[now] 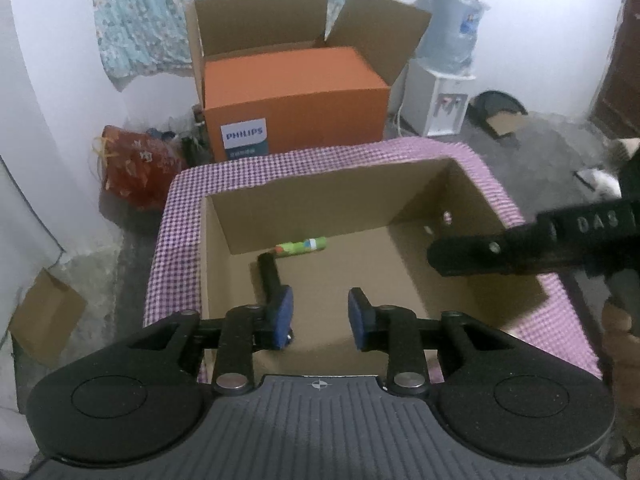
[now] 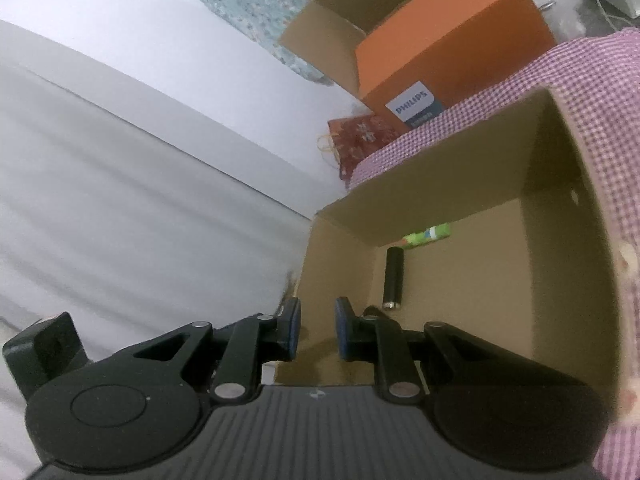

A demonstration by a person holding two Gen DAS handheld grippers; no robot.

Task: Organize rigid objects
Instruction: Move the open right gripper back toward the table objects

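An open cardboard box [image 1: 312, 204] stands on a purple checked cloth [image 1: 180, 216]. On its floor lie a black cylinder [image 1: 270, 274] and a green tube [image 1: 302, 246], near the far left corner. My left gripper [image 1: 320, 316] is open and empty above the box's near side. The right gripper's black body [image 1: 520, 248] reaches in over the box's right edge. In the right wrist view the right gripper [image 2: 317, 328] is open and empty over the box's [image 2: 340, 280] near left wall, with the black cylinder [image 2: 393, 280] and green tube [image 2: 426, 235] beyond it.
An orange Philips box [image 1: 296, 100] with open flaps stands behind. A red bag [image 1: 136, 168] lies left of it, a water dispenser [image 1: 444, 68] right. A small cardboard piece [image 1: 44, 324] leans at the left. A white wall [image 2: 120, 160] fills the right wrist view's left.
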